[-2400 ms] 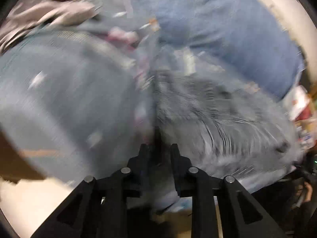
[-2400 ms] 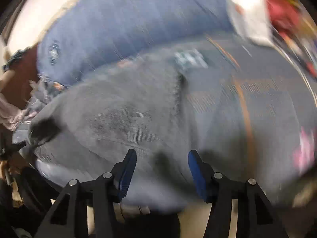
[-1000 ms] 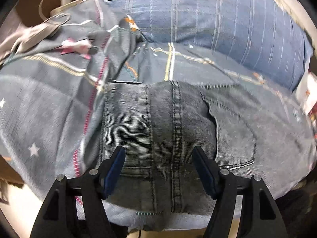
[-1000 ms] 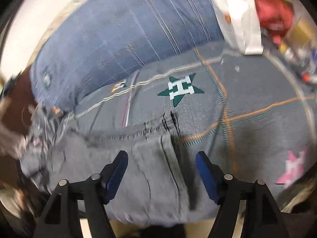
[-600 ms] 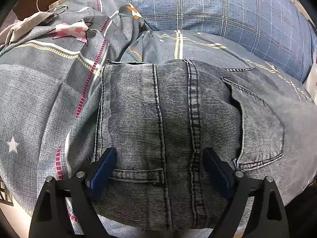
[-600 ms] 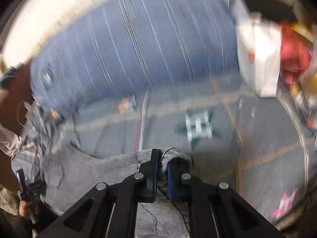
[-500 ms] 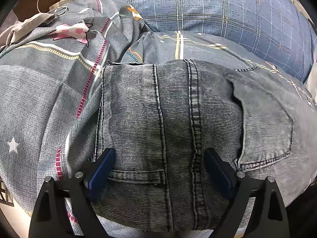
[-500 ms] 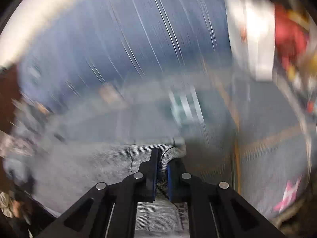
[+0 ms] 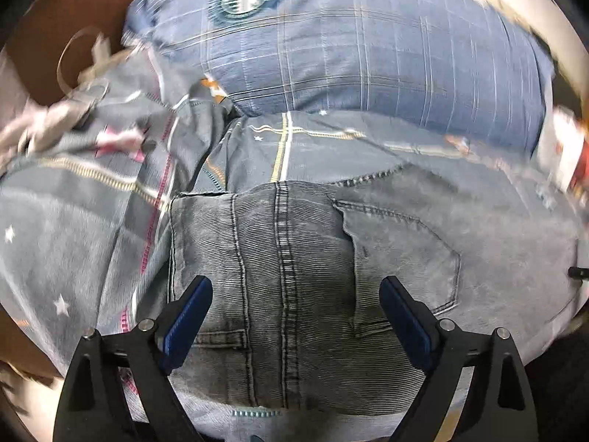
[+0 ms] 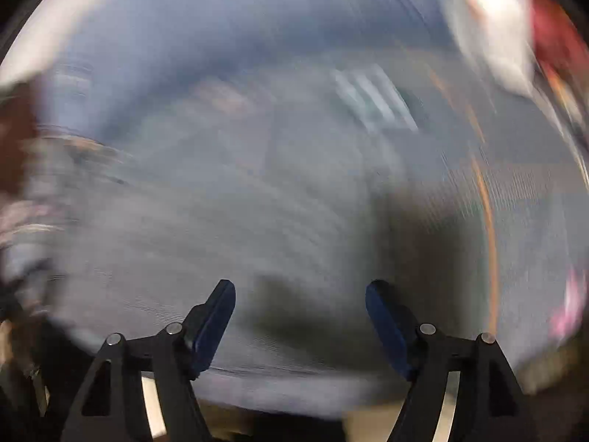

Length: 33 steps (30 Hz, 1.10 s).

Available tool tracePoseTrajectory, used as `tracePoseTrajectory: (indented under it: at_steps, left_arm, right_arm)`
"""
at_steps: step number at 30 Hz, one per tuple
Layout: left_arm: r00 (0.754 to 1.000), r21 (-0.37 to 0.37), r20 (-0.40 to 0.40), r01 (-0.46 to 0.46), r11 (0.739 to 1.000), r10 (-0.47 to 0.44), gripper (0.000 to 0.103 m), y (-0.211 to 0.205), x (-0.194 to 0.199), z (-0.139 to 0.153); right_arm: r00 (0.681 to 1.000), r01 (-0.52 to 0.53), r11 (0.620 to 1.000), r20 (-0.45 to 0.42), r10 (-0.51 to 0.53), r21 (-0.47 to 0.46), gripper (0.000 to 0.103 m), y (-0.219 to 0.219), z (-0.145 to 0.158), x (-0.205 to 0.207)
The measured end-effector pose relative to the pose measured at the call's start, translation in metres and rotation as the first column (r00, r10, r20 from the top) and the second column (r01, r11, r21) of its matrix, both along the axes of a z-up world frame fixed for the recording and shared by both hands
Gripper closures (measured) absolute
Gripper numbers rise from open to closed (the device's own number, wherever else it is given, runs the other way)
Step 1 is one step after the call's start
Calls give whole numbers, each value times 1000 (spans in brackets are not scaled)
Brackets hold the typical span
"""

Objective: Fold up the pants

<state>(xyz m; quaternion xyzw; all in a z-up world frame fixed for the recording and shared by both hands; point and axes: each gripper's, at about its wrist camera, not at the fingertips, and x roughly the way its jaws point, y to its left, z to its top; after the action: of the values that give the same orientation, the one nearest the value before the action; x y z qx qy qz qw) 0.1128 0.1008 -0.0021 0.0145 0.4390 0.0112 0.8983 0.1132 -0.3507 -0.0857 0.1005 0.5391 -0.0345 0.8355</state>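
Left wrist view: folded pants (image 9: 294,276) under wide-spread left gripper (image 9: 294,294).

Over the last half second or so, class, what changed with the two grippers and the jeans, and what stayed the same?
The right gripper, shut on a bunched edge of the jeans half a second ago, has let go; its jaws stand wide open and its view is smeared by motion. The left gripper stayed open over the folded jeans but has pulled back slightly. The jeans remain on the star-patterned quilt, below the blue plaid pillow.

No lettering can be read; the pillow (image 9: 368,48) emblem is blurred.
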Motion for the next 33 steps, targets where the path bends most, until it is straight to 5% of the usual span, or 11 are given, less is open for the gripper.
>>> tracePoseTrajectory:
  at_steps: [3, 5, 8, 12, 14, 16, 24, 28, 29, 31, 33]
  left_arm:
    - [990, 79, -143, -5, 997, 16, 9, -4, 18, -45]
    - [988, 3, -136, -76, 997, 75, 10, 7, 17, -35]
    - [998, 37, 14, -64, 997, 64, 11, -1, 6, -2]
    - [999, 66, 42, -1, 998, -2, 11, -17, 7, -4]
    - [996, 125, -86, -12, 992, 23, 9, -17, 19, -44]
    - [997, 12, -58, -47, 999, 47, 2, -4, 18, -54]
    - [998, -18, -45, -40, 999, 39, 2, 1, 16, -58]
    - [998, -24, -48, -34, 999, 33, 0, 4, 20, -58]
    - [998, -24, -47, -32, 999, 30, 0, 6, 23, -58]
    - [999, -27, -46, -25, 999, 24, 0, 7, 24, -59]
    - [999, -33, -46, -20, 999, 19, 0, 9, 24, -60]
  right_arm:
    - [995, -59, 998, 87, 58, 3, 33, 23, 43, 6]
    - [981, -111, 988, 149, 126, -106, 33, 56, 77, 16]
    - [942, -265, 964, 206, 264, -23, 30, 111, 96, 43]
    - [853, -513, 842, 211, 478, 166, 30, 217, 75, 84]
    - [848, -526, 837, 156, 506, 150, 30, 242, 43, 97]
    - [893, -447, 885, 0, 451, 132, 31, 243, -11, 117]
    - [831, -548, 834, 162, 532, 69, 28, 299, 63, 133]
    - [783, -616, 787, 75, 617, -39, 30, 351, 52, 171]
    - [772, -633, 773, 35, 635, -55, 33, 363, 40, 183]
    - [727, -687, 725, -69, 683, -52, 85, 383, 11, 196]
    - [695, -717, 683, -66, 716, -143, 88, 393, 16, 184]
